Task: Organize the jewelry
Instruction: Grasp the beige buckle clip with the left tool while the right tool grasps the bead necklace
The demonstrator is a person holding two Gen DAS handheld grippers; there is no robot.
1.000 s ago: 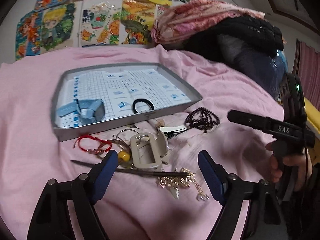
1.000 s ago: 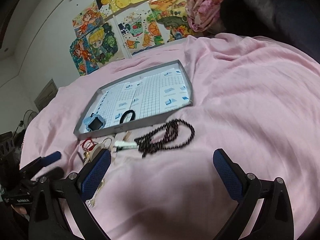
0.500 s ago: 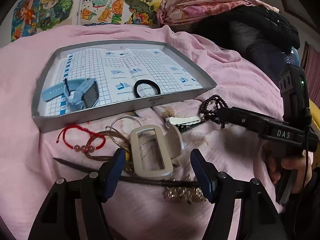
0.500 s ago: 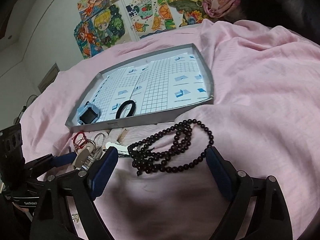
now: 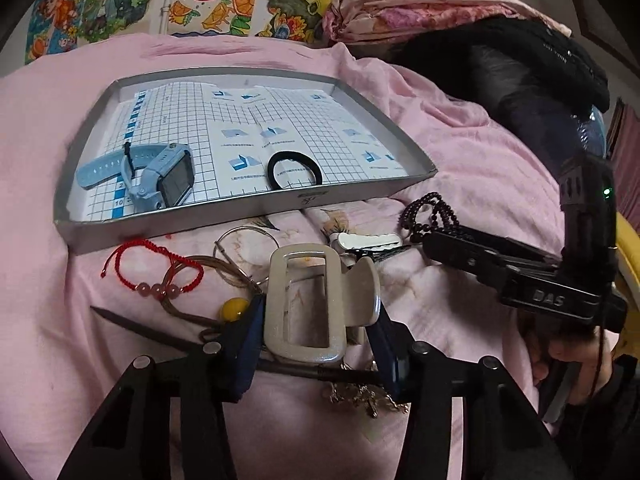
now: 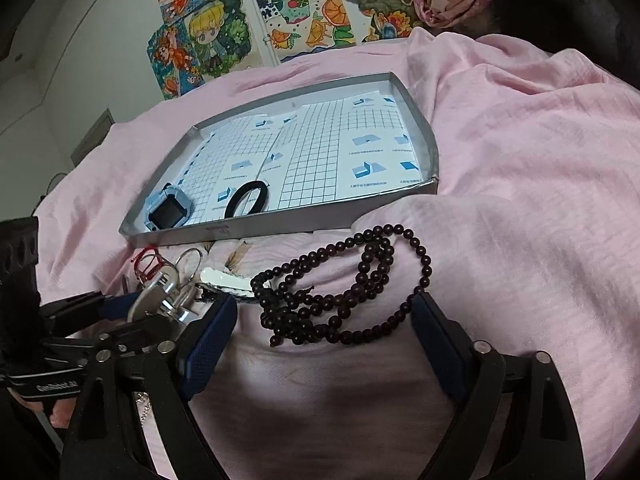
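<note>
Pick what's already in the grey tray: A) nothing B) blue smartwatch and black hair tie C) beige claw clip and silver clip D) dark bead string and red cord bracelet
B: the blue smartwatch and black hair tie lie on the grid paper inside the grey tray; the dark bead string, red cord bracelet and beige claw clip are on the pink cloth outside it.
</note>
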